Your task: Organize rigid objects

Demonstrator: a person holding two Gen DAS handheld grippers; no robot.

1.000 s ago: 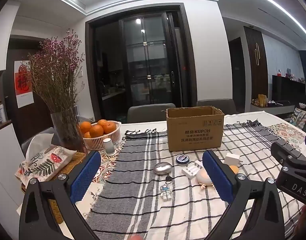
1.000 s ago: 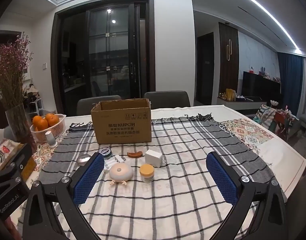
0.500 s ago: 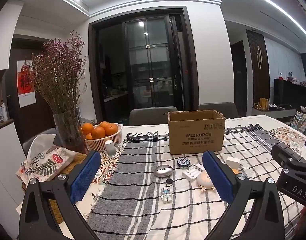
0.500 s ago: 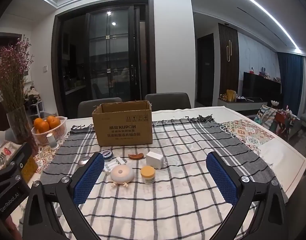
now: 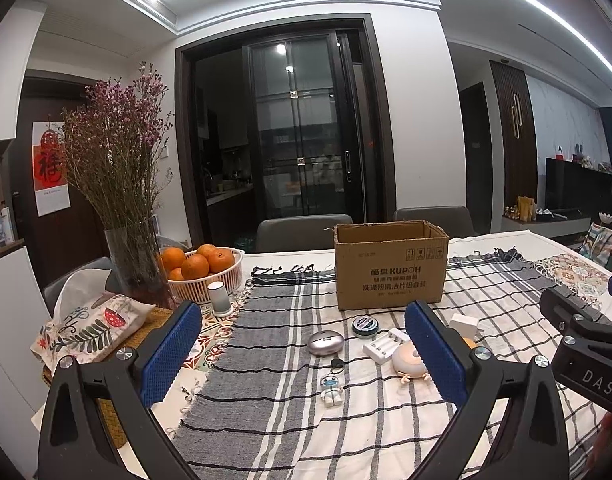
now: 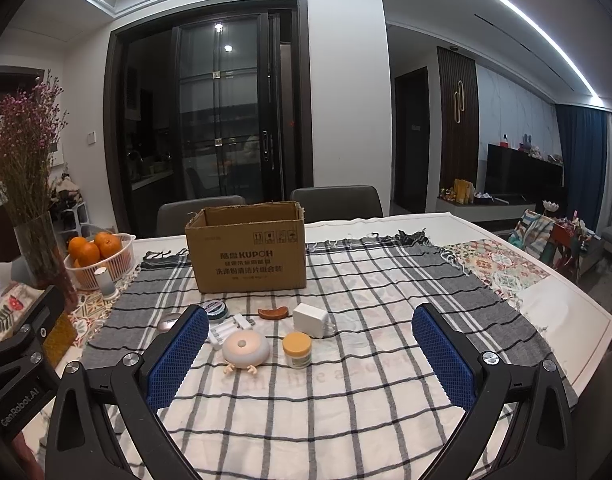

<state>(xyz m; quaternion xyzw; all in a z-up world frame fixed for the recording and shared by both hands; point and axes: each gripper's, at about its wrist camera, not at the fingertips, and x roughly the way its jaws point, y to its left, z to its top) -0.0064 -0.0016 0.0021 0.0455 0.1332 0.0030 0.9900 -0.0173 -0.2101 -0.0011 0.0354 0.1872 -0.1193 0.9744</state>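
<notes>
Left gripper [image 5: 302,356] and right gripper [image 6: 309,356] both spread wide and empty above the checked cloth [image 6: 385,392], open brown cardboard box [image 6: 248,248] at 12 o'clock, 7 small objects (round pink night light [image 6: 246,347], yellow-lidded jar [image 6: 297,349], white charger cube [image 6: 310,319]) clustered just before it.

Matt brown cardboard box [image 6: 246,252] on woven checked cloth [image 6: 385,320]; a glossy silvery metal-look case [image 5: 325,342] (oval), smooth white plastic charger [image 6: 310,319], and blue claw pads [image 6: 177,360] with a rough dimpled texture.
</notes>
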